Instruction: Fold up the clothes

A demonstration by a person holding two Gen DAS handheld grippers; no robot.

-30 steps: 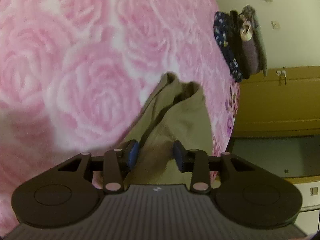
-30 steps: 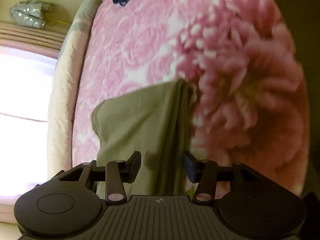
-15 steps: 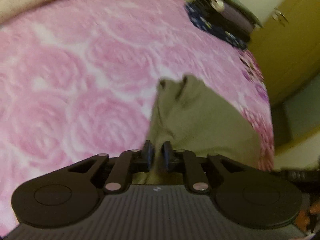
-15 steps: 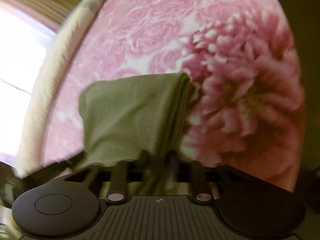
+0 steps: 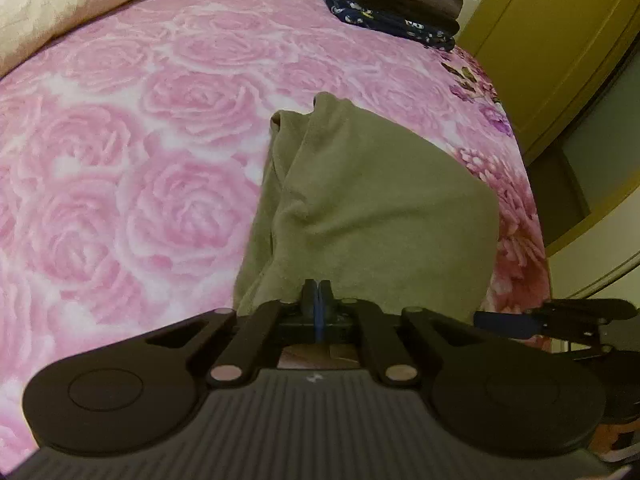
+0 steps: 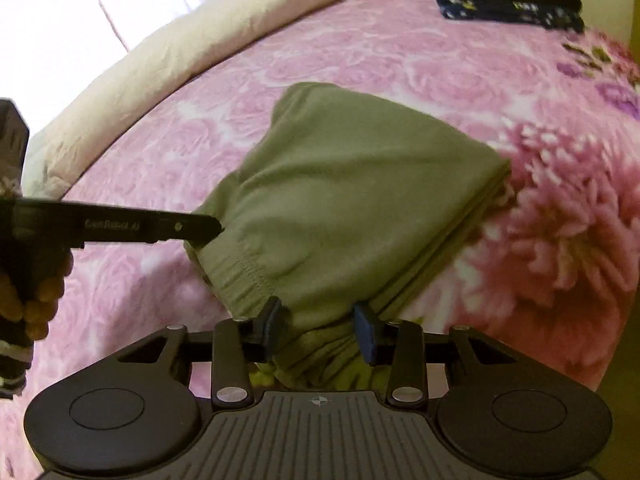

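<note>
A home bedroom: rose-patterned bed blanket (image 5: 160, 140), wardrobe doors (image 5: 540, 52), stacked folded clothes (image 5: 396, 0), and curtained window (image 6: 80, 8).

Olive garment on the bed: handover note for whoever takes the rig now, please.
Left tongs: shut on the near edge of the olive garment; seen from the right wrist, they pinch its left corner by the elastic waistband.
Right tongs: closing, bunched cloth of the near right corner between the pads, not yet pressed.
Garment: partly folded, several layers along its right edge, lying on the pink rose blanket.
Stack of folded clothes sits at the far end of the bed.
Done: earlier folds. Left: finish the right grip, probably carry the near edge over, then stack.
</note>
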